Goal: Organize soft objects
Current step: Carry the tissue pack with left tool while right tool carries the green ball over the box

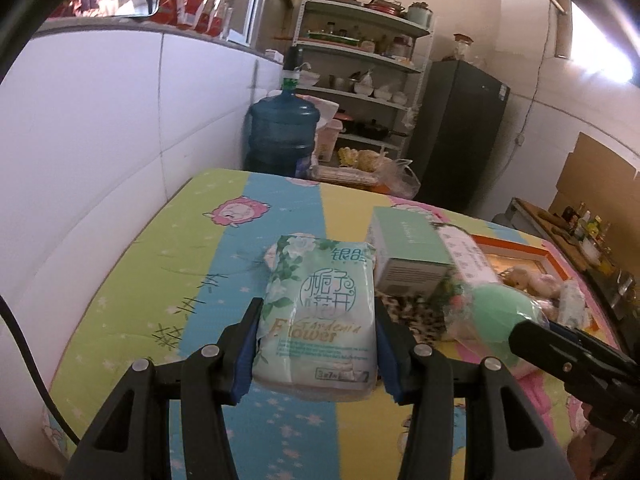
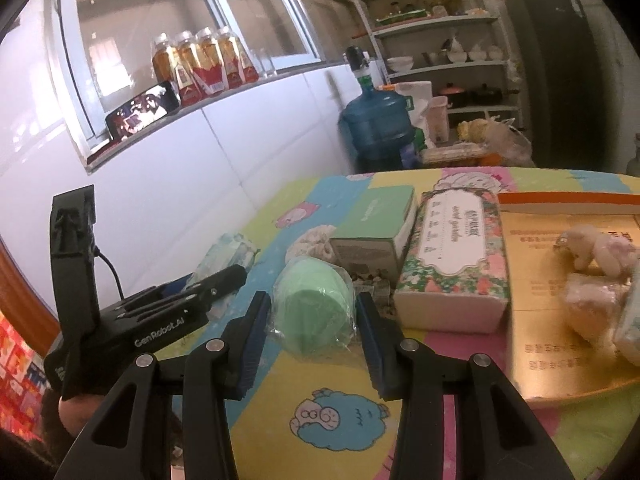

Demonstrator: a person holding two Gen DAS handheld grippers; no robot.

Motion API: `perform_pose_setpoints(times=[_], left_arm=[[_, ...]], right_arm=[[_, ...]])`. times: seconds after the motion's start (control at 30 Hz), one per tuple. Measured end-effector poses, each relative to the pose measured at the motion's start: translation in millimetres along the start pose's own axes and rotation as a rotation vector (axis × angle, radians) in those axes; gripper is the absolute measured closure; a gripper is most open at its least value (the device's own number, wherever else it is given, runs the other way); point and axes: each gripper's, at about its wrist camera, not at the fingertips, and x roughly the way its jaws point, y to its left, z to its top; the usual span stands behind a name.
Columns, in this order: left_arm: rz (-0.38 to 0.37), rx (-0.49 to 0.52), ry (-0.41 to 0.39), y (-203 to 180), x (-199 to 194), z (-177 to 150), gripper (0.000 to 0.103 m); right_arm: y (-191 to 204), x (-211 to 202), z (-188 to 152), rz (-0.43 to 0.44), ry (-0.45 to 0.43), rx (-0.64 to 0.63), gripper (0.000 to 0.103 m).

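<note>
My left gripper is shut on a green-and-white tissue pack printed with flowers, held over the striped cartoon mat. My right gripper is shut on a mint-green soft object in clear plastic wrap; it also shows in the left wrist view. The left gripper with its tissue pack shows in the right wrist view. A floral tissue box and a shallow orange-rimmed box with plush toys lie to the right.
A green-topped carton stands behind the mint object, with a leopard-print cloth near it. A white wall runs along the left. A blue water jug, shelves and a dark fridge stand beyond the table's far edge.
</note>
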Motion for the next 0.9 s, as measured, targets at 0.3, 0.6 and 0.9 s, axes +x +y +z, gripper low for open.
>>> perform_pose_setpoints(times=[0.3, 0.6, 0.9], left_arm=[[-0.023, 0.026, -0.026, -34.9, -9.7, -4.4, 0.052], [-0.040, 0.058, -0.026, -68.8, -9.8, -9.9, 0.052], [-0.069, 0.095, -0.015, -102.9, -2.8, -12.6, 0.052]], right_arm=[[-20.0, -29.8, -5.4, -0.042, -0.040, 0.023, 0.058], [-45.1, -52.9, -8.2, -0.072, -0.071, 0.058, 0.058], [-68.8, -74.2, -12.1, -0.094, -0.097, 0.083, 0.058]])
